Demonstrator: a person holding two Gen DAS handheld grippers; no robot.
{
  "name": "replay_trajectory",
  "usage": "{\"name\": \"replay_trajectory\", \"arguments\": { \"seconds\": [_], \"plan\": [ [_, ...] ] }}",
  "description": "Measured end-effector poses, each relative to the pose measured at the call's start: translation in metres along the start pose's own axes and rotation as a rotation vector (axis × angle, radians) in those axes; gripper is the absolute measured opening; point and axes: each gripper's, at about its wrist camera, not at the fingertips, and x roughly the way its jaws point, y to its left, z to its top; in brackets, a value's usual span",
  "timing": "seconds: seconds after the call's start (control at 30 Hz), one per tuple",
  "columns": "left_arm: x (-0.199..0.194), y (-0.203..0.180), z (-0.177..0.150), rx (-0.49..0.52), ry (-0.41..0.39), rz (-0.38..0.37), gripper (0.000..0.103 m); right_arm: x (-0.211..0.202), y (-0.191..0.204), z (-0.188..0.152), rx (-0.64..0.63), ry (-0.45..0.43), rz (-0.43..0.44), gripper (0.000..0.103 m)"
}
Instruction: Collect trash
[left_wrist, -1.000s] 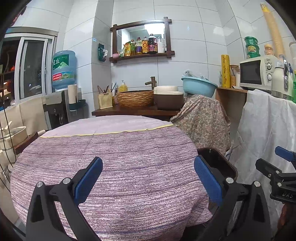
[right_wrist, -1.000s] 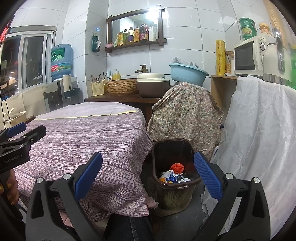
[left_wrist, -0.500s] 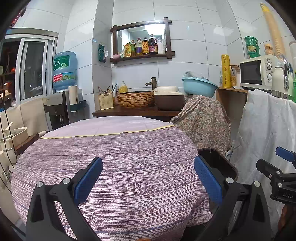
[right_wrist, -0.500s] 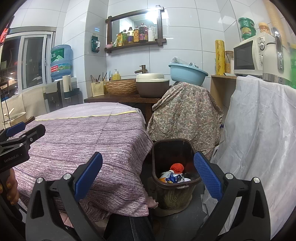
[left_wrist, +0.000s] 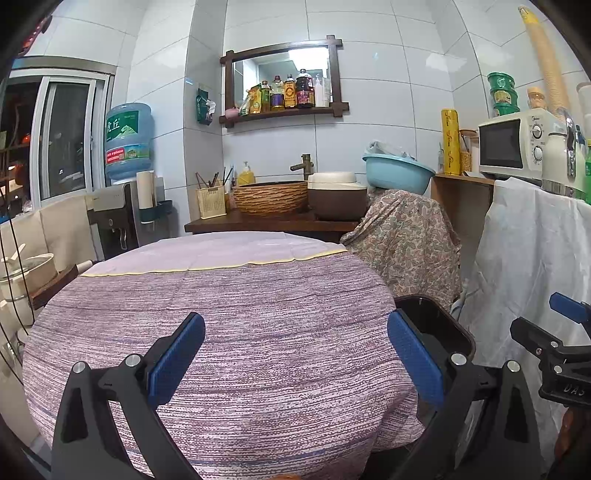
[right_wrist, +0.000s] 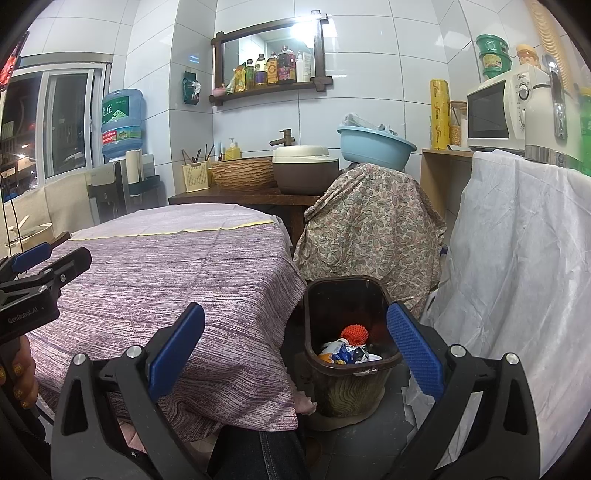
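Observation:
A dark brown trash bin (right_wrist: 332, 373) stands on the floor at the table's right edge, holding an orange spiky ball (right_wrist: 355, 333) and crumpled wrappers (right_wrist: 345, 353). My right gripper (right_wrist: 295, 343) is open, held above the bin's near side with nothing between its blue pads. Over the purple tablecloth (left_wrist: 229, 325), my left gripper (left_wrist: 295, 354) is also open and holds nothing. In the left wrist view only the bin's rim (left_wrist: 443, 317) peeks past the table, and the right gripper (left_wrist: 554, 339) shows at the right edge. The left gripper (right_wrist: 40, 273) shows at the left of the right wrist view.
A paisley-covered object (right_wrist: 373, 229) with a blue basin (right_wrist: 375, 142) on top stands behind the bin. A white-draped cabinet (right_wrist: 517, 266) with a microwave (right_wrist: 495, 114) is at the right. A wooden counter with a basket sink (left_wrist: 273, 195) and a water dispenser (left_wrist: 125, 184) lie beyond the table.

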Motion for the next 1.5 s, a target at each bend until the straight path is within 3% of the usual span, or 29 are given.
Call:
{"name": "replay_trajectory", "arguments": {
  "seconds": [1.5],
  "plan": [
    [-0.0021,0.0024,0.0042,-0.011,-0.007,-0.007,0.098,-0.0015,0.0045,-0.0012,0.002,0.001,0.001,0.098]
  ]
}}
